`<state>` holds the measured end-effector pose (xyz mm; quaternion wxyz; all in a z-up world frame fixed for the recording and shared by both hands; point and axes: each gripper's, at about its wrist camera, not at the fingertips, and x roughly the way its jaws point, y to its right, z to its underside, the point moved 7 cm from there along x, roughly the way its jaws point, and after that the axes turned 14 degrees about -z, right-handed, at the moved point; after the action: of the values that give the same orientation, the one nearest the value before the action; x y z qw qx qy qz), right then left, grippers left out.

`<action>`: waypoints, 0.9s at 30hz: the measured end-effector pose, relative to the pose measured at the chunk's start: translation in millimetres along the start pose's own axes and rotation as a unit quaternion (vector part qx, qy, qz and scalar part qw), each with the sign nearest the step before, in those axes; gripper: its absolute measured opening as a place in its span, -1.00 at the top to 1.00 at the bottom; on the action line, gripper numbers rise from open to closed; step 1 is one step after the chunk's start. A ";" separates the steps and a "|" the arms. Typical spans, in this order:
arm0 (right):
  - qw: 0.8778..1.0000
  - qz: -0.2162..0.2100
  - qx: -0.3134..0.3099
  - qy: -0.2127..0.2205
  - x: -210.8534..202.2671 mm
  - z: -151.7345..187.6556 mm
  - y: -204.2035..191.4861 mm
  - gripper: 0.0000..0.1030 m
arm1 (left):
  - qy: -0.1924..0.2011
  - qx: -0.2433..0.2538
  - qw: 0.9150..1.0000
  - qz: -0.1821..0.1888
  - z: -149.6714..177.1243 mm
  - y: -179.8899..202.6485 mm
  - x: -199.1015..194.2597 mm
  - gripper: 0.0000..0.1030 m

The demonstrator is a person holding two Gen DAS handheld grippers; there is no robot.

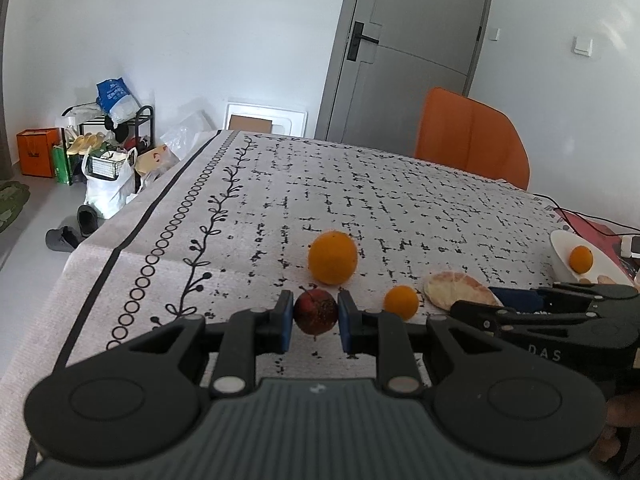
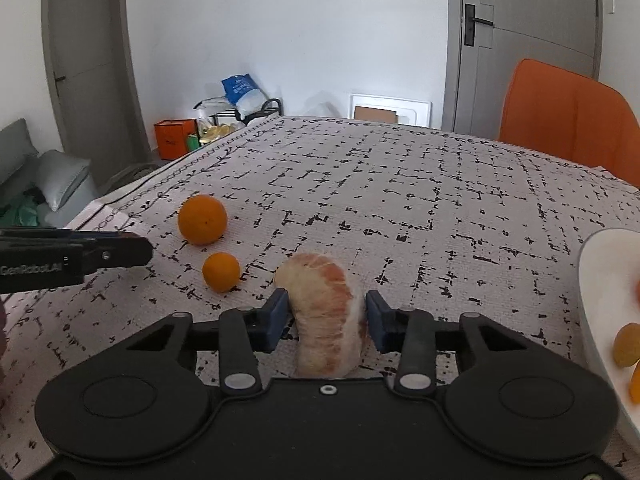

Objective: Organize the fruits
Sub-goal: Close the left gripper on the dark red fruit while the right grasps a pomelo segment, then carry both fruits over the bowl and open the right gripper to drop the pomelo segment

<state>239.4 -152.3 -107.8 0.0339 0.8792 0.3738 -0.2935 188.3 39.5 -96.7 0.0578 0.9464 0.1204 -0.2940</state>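
1. L gripper [image 1: 315,317] was seen in the L wrist view with its blue pads on either side of a small dark red fruit [image 1: 315,311]. The pads were right beside the fruit's sides, but a firm squeeze vs. bare touch couldn't be told.
2. Red fruit was shown only in the L view; in the R wrist view only the L gripper's black body [image 2: 72,258] was seen at the left edge.
3. R gripper [image 2: 326,322] was seen in the R view with a peeled pomelo piece [image 2: 326,320] standing between its pads; both pads were pressed against or right beside it.
4. In the L view the same pomelo piece [image 1: 456,290] was seen side-on on the tablecloth [image 1: 400,200], partly hidden behind the R gripper [image 1: 516,300].
5. A big orange [image 1: 332,257] and a small orange [image 1: 401,303] were seen in both views, near each other, between the two grippers (R view: big [image 2: 202,220], small [image 2: 221,277]).
6. A white plate [image 1: 600,264] w/ one small orange fruit on it [image 1: 581,259] was shown whole-ish in the L view, at the table's right. In the R view only its rim [image 2: 592,280] was caught, w/ blurred orange bits at the frame edge.
7. An orange chair [image 2: 568,116] was seen behind the table in both views.
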 end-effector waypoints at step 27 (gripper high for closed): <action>0.987 0.083 0.067 0.122 -118.3 2.9 67.6 0.25 | 0.023 0.040 0.998 0.050 -7.9 73.6 -17.5 0.58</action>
<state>218.9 -277.1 -56.9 -0.0461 0.9367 0.2802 -0.2047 197.9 -33.4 -77.4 0.0315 0.9594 0.0622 -0.2733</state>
